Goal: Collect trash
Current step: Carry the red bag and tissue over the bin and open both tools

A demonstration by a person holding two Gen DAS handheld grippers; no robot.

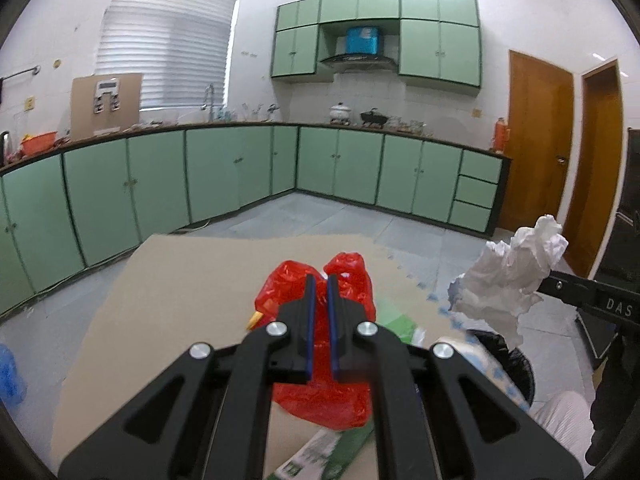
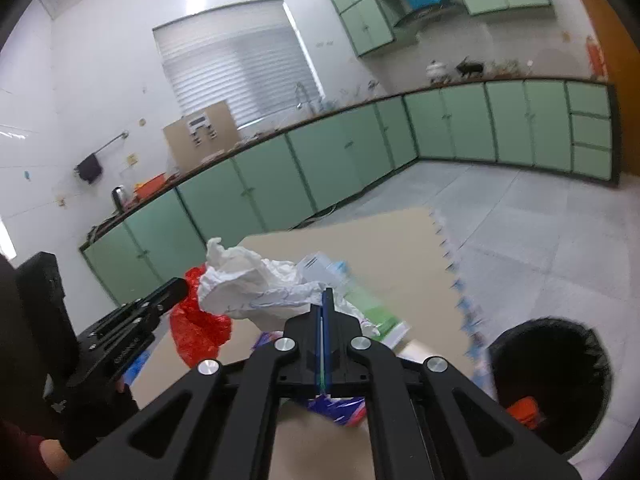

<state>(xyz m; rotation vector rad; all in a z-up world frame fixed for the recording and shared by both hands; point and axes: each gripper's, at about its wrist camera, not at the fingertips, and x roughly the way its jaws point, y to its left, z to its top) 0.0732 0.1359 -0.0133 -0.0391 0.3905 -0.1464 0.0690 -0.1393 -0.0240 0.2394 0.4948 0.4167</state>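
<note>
My left gripper (image 1: 321, 285) is shut on a crumpled red plastic bag (image 1: 352, 272), which hangs between and below its blue pads above the cardboard sheet (image 1: 192, 280). To the right, my right gripper (image 1: 550, 278) is shut on a wad of white crumpled paper (image 1: 512, 276), held above the black lined bin (image 1: 518, 364). In the right wrist view the right gripper (image 2: 326, 295) pinches the white paper (image 2: 248, 284) at its tips. The left gripper (image 2: 179, 286) and the red bag (image 2: 200, 328) hang at the left. The bin (image 2: 552, 376) is at the lower right with an orange item (image 2: 526, 414) inside.
On the cardboard (image 2: 380, 240) lie a green-and-white packet (image 2: 382, 314) and a blue-red wrapper (image 2: 344, 410). A blue-patterned foam mat (image 1: 424, 276) borders it. Green floor cabinets (image 1: 224, 172) line the far walls, and a blue bag (image 1: 10, 372) lies far left. Grey tiled floor surrounds the cardboard.
</note>
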